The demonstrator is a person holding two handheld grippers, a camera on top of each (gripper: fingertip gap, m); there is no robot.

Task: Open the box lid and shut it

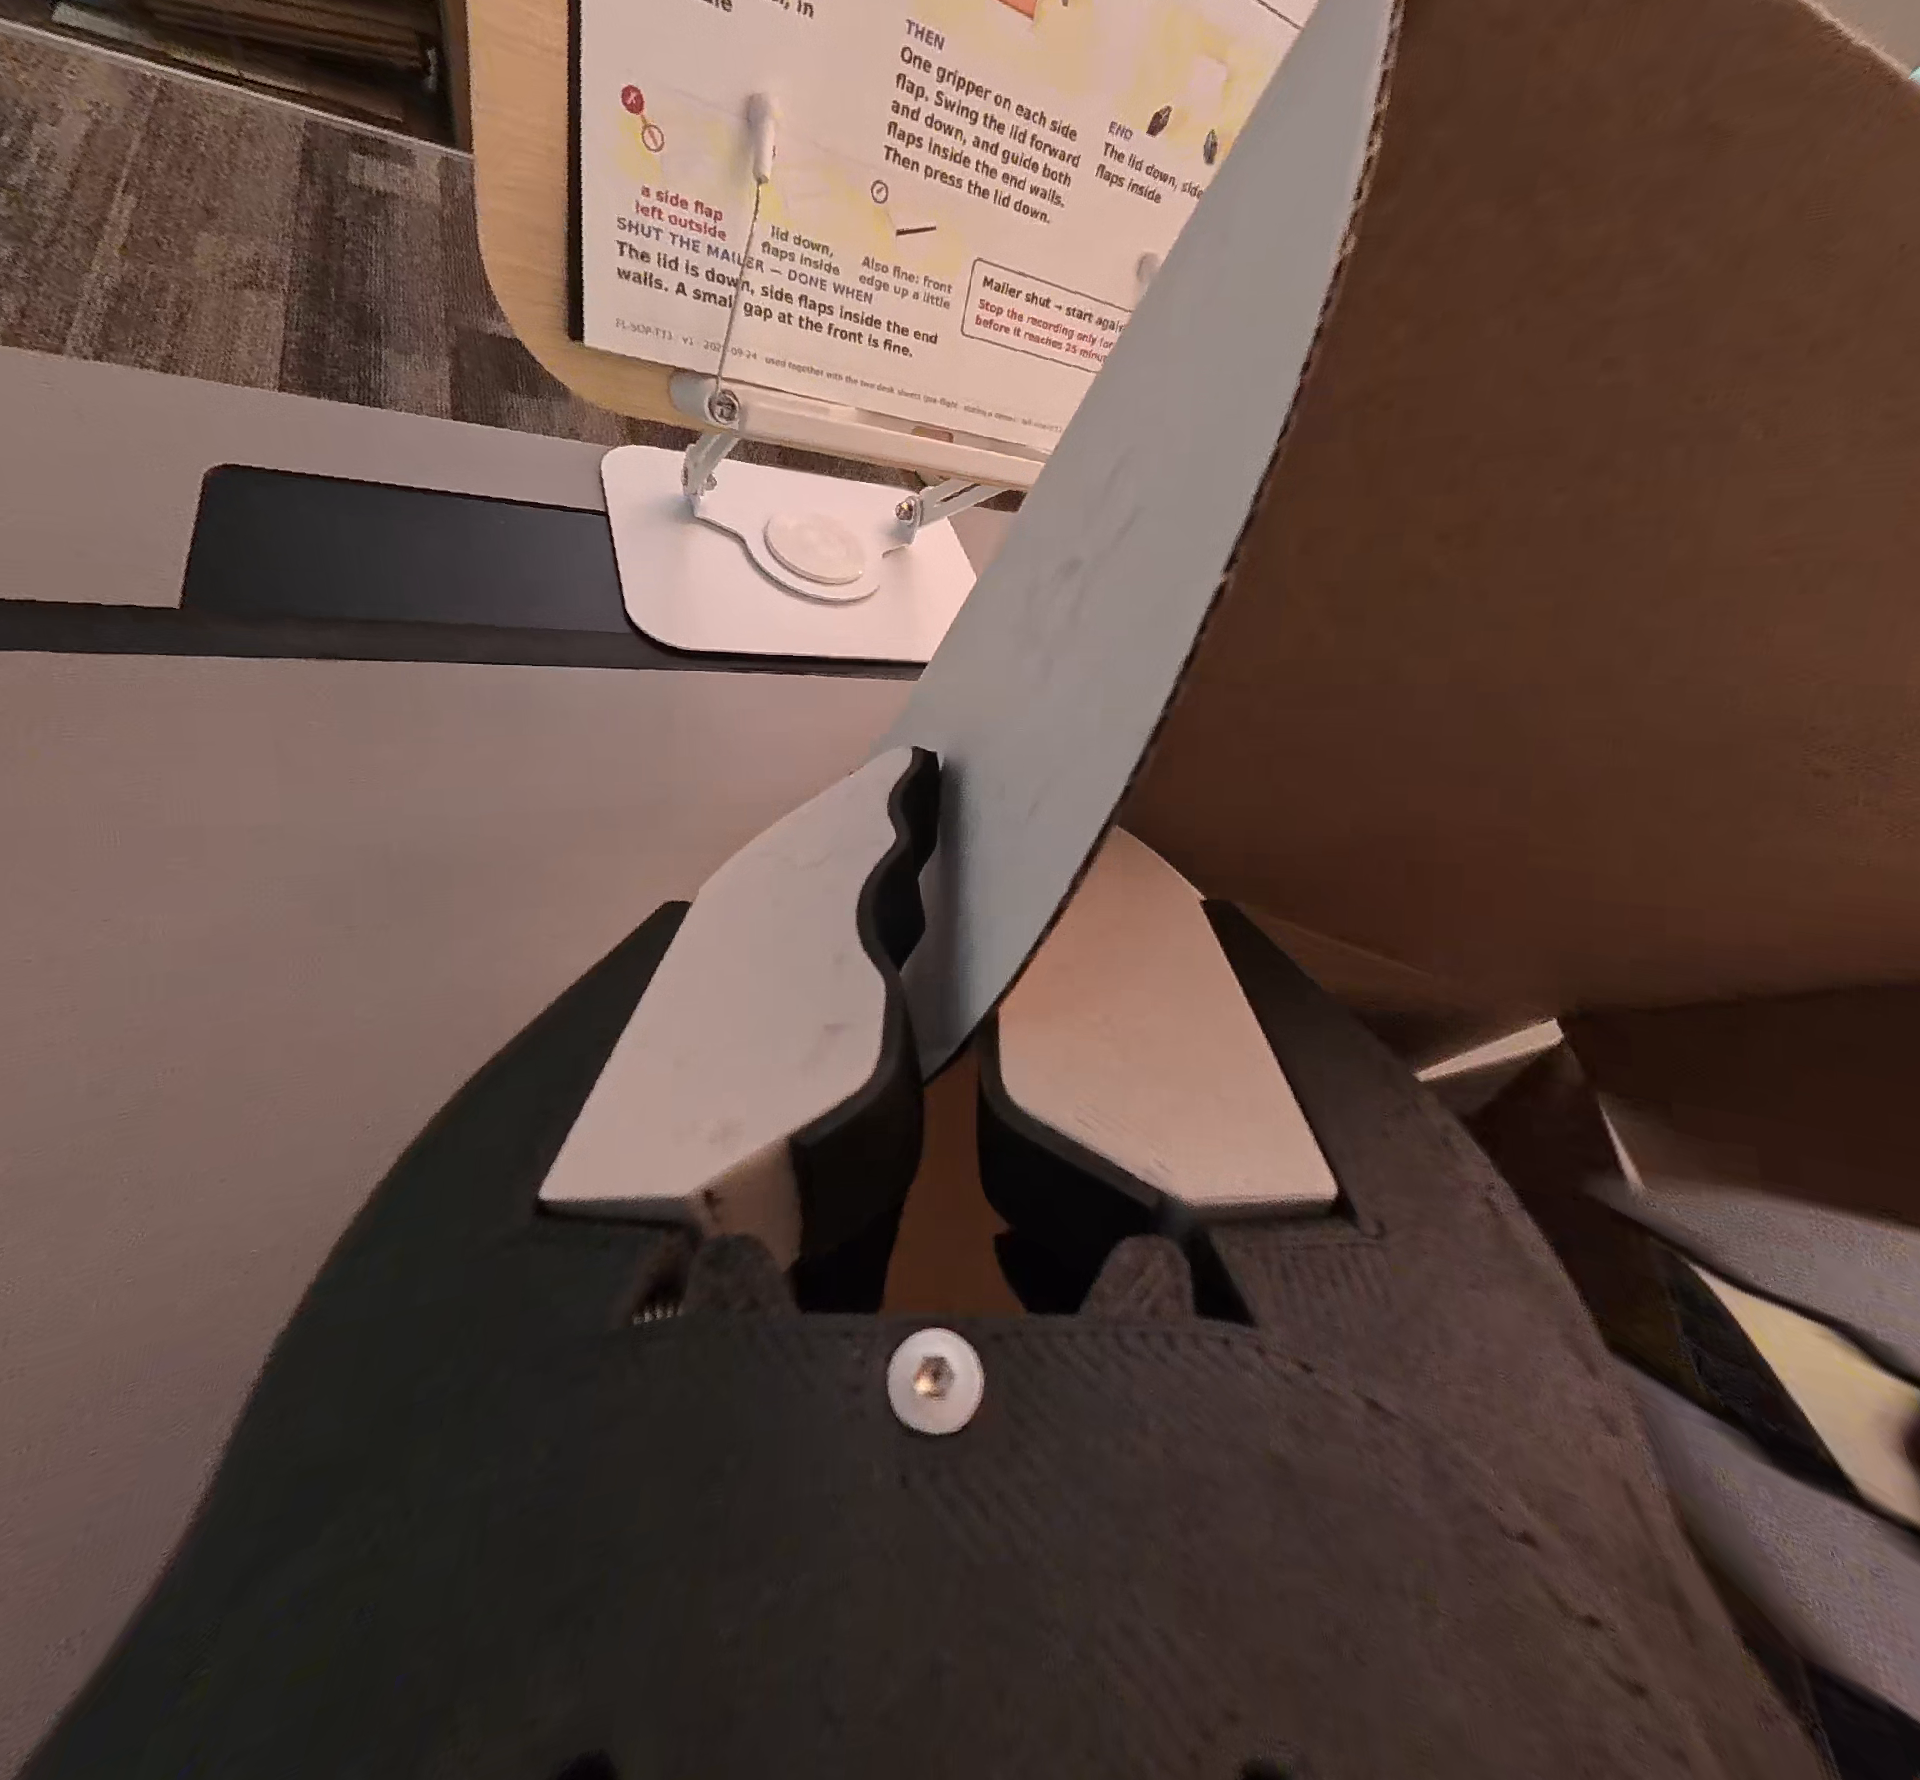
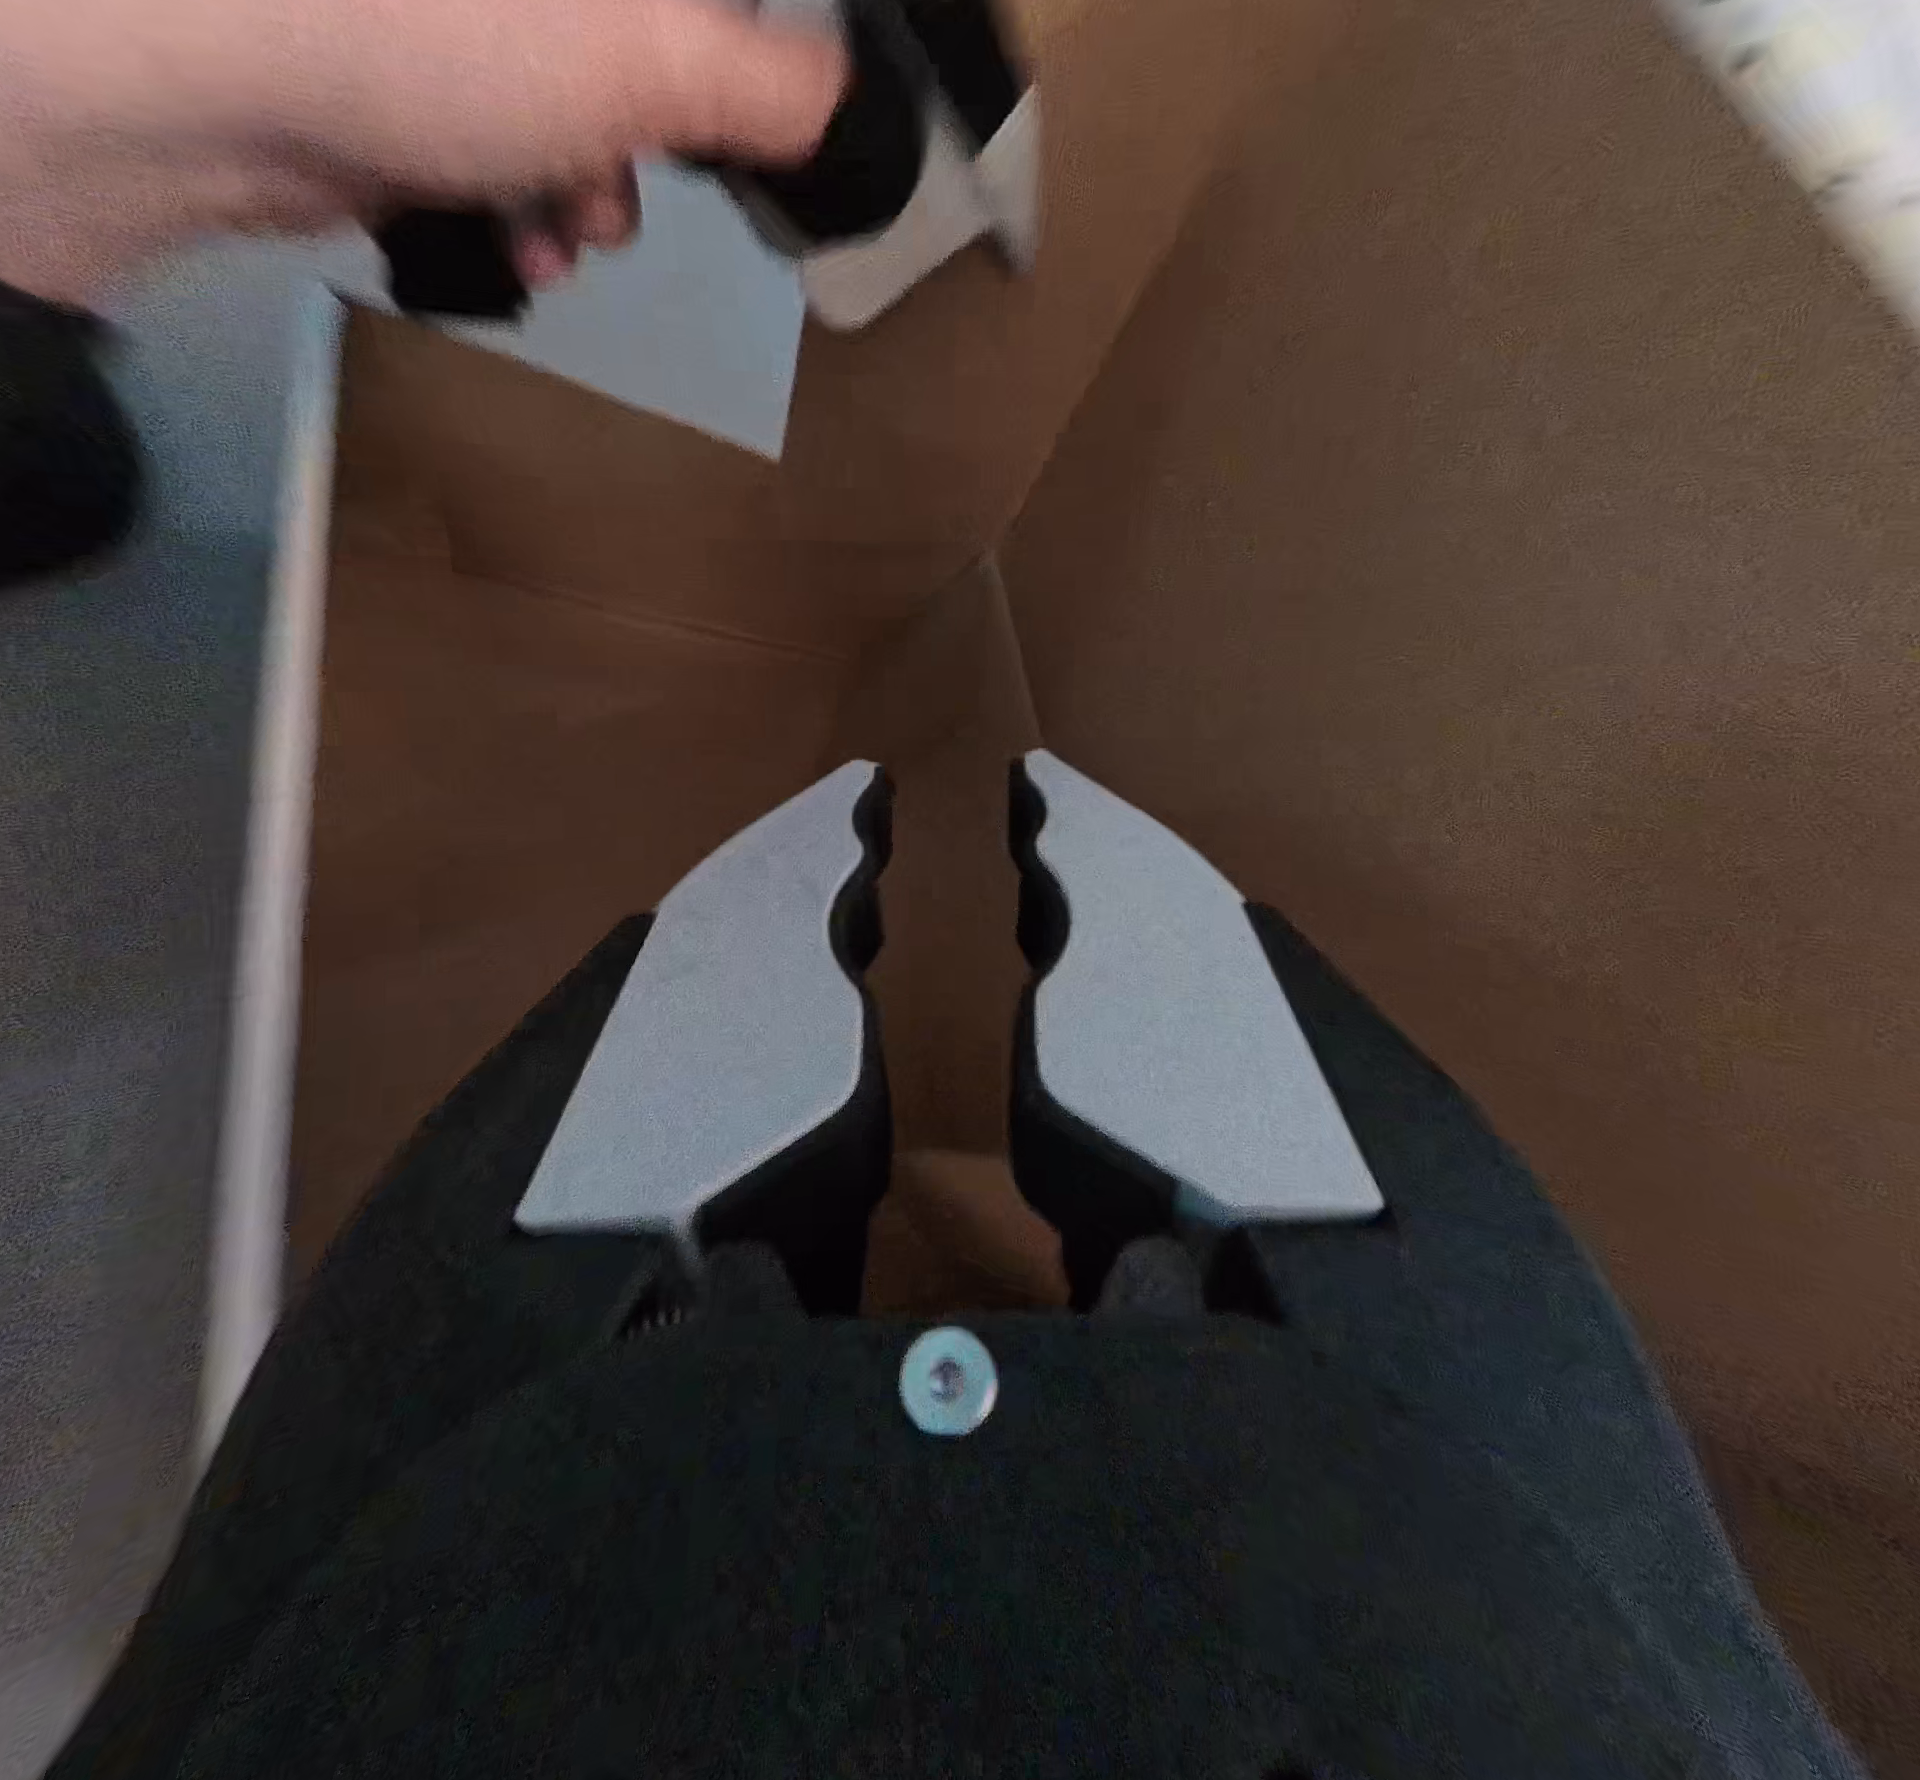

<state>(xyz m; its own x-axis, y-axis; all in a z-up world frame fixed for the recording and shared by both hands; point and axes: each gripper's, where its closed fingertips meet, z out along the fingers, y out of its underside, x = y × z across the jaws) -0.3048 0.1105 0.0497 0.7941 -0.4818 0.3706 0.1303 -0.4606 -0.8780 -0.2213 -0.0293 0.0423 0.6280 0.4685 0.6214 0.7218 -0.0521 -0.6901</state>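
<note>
On my left, the left gripper (image 1: pixel 940 899) pinches the side flap (image 1: pixel 1091 587), grey outside, of the raised lid (image 1: pixel 1558 483); a printed sheet on a white stand (image 1: pixel 790 567) sits toward the counter's (image 1: pixel 312 899) far edge. The cardboard box (image 2: pixel 582 691) lies open on the counter and I see nothing in it. On my right, the right gripper (image 2: pixel 951 857) hangs over the box interior, fingers slightly spread and holding nothing. A blurred hand (image 2: pixel 343 89) shows beyond.

Printed writing in black and red, with small diagrams, stands on one white instruction sheet (image 1: pixel 883 120) clipped to a pale wooden board on a white stand (image 1: pixel 790 556), beyond the left jaws. The right wrist view shows no legible writing.
</note>
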